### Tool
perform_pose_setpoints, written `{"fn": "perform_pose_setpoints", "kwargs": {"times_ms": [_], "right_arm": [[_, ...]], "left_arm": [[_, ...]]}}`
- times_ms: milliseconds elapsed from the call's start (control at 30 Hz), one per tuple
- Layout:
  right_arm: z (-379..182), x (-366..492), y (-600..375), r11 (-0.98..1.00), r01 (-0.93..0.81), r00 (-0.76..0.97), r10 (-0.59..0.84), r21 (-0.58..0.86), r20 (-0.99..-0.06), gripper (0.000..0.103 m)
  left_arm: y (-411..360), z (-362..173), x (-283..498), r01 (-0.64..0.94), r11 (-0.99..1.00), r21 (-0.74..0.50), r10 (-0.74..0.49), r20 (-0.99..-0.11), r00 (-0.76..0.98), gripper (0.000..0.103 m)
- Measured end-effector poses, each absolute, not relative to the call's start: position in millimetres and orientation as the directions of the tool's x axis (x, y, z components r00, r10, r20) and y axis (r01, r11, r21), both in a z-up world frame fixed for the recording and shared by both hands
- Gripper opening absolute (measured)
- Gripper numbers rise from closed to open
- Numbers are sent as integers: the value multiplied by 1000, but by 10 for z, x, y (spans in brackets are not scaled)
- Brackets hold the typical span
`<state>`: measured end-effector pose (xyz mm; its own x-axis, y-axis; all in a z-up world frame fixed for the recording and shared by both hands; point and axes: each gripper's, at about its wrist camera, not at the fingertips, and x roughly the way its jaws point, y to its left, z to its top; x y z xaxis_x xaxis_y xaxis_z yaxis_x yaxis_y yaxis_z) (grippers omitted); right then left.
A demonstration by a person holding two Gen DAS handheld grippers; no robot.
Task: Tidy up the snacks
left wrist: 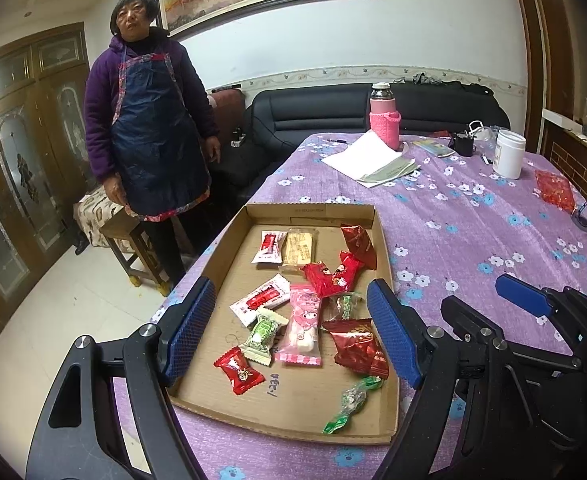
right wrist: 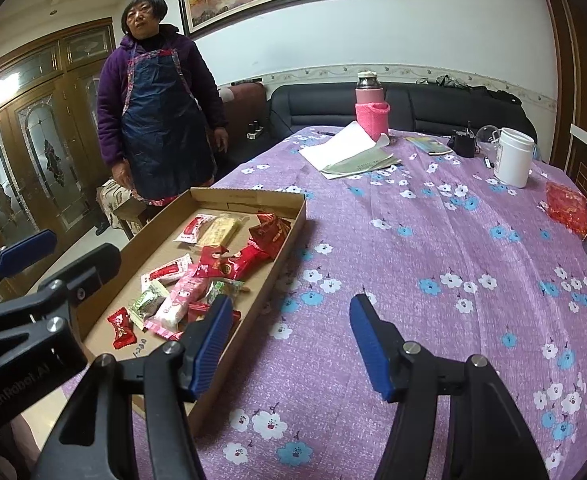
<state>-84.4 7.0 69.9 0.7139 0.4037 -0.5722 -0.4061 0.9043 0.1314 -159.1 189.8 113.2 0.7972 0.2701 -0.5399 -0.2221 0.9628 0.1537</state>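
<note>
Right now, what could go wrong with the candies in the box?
1. The cardboard tray sits at the table's edge, so a push from the left gripper might slide it off.
2. The green twist candy lies over the tray's low near rim and could get knocked out.
3. The snacks overlap, so the open jaws might pinch the pink marshmallow pack together with the red packet beside it.

My right gripper hangs empty, blue pads apart, over the purple flowered tablecloth, just right of the shallow cardboard tray of wrapped snacks.
</note>
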Motion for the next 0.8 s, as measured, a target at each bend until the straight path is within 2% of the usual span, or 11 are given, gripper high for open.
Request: {"fn": "perform_pose_setpoints", "kwargs": {"times_ms": [500, 700, 800], "right_arm": [[627, -864, 117, 907, -404, 709, 390, 115, -587, 65], [617, -891, 132, 905, -411, 708, 394, 111, -586, 65], [619, -914, 136, 902, -417, 709, 398, 110, -582, 65]], "left_arm": [[1965, 1084, -1580, -229, 965, 127, 261, -535, 804, 79], [1940, 1165, -1703, -266, 956, 127, 294, -469, 833, 79], [1872, 1251, -1822, -314, 937, 154, 349, -389, 853, 79]]}}
